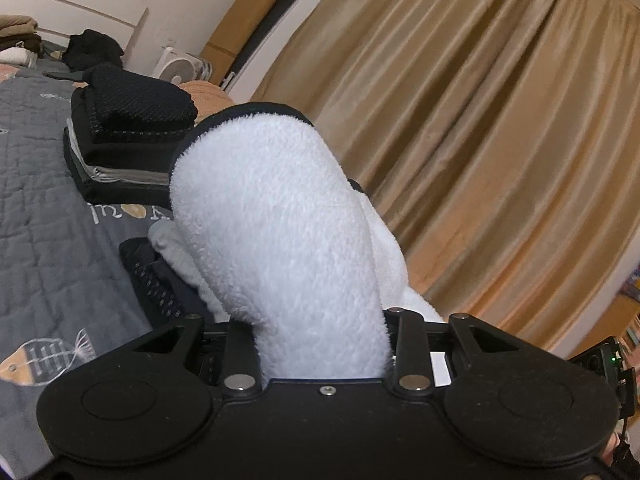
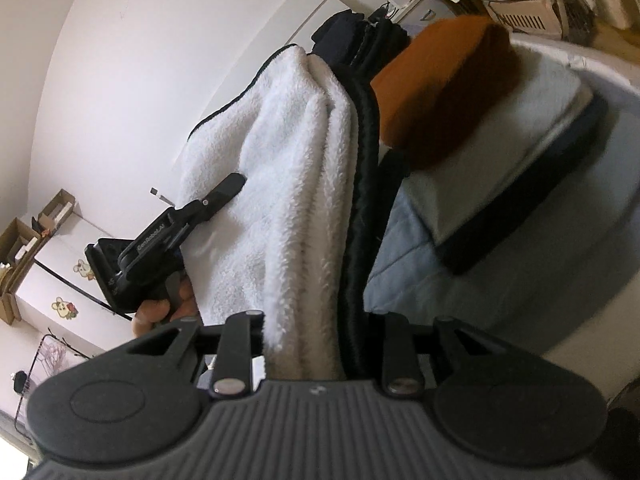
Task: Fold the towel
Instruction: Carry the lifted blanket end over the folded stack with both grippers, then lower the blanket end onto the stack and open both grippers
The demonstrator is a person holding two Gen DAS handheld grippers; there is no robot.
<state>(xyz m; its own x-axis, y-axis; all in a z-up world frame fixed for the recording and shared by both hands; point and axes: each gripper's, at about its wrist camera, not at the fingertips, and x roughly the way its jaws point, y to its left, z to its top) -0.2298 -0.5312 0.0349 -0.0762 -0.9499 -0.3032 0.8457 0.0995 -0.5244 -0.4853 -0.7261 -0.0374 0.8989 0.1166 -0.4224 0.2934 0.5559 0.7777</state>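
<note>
Both grippers clamp the fluffy white towel with black piping (image 1: 280,236): left gripper (image 1: 320,344) and right gripper (image 2: 308,344), cloth bunched thick between the jaws, lifted off the grey quilted bedspread (image 1: 44,184). Risks: plush slipping out, hanging tail dragging the stack of folded dark clothes (image 1: 132,140), uneven edges.

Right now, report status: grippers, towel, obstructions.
Left gripper and right gripper both shut on white towel. Towel bunched, lifted off bed. Folded clothes stack close behind it.

Each matte black claw (image 1: 320,360) has round side discs, silver screws, white lettering.
</note>
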